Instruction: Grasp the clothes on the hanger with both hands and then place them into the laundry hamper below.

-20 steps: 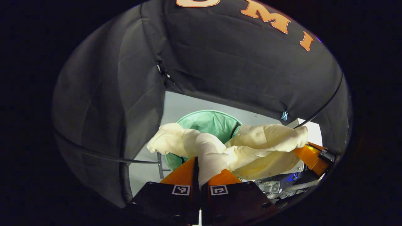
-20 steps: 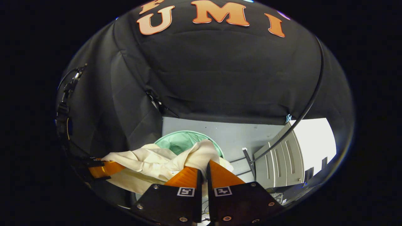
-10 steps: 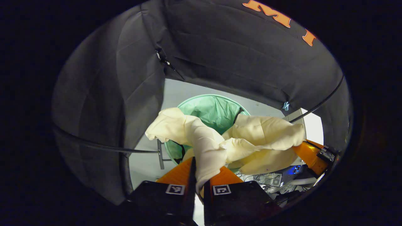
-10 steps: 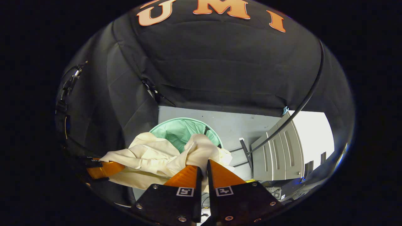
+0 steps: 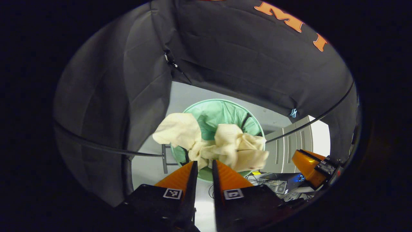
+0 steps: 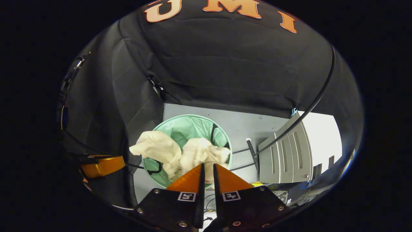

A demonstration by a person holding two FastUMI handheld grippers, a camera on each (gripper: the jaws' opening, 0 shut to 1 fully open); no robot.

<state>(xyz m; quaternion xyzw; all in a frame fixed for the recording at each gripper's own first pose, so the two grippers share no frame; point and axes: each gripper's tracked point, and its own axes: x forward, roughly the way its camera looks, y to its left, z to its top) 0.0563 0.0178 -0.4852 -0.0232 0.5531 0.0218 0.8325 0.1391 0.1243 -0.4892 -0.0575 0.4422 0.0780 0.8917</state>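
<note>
The cream garment (image 5: 225, 145) lies crumpled in the mint-green laundry hamper (image 5: 222, 103) on the floor, with one flap draped over the hamper's left rim. My left gripper (image 5: 202, 162) hovers above the hamper's near edge, open a little, with nothing between its fingers. In the right gripper view the garment (image 6: 193, 154) fills the hamper (image 6: 180, 120) just beyond my right gripper (image 6: 208, 165), which stands slightly open and empty. The right gripper (image 5: 309, 159) shows off to the lower right in the left gripper view. The left gripper (image 6: 103, 164) shows at the left in the right gripper view.
A grey cabinet (image 6: 283, 161) stands right of the hamper on the grey floor (image 6: 244, 129). Thin black rack bars (image 5: 106, 149) cross in front of the cloth wall. A metal foot (image 6: 252, 154) rests on the floor beside the hamper. Cables and equipment (image 5: 276, 185) lie below.
Both grippers let go of the garment, and it dropped from between them into the hamper. The left gripper's fingers have spread apart; the two grippers now sit farther from the cloth.
</note>
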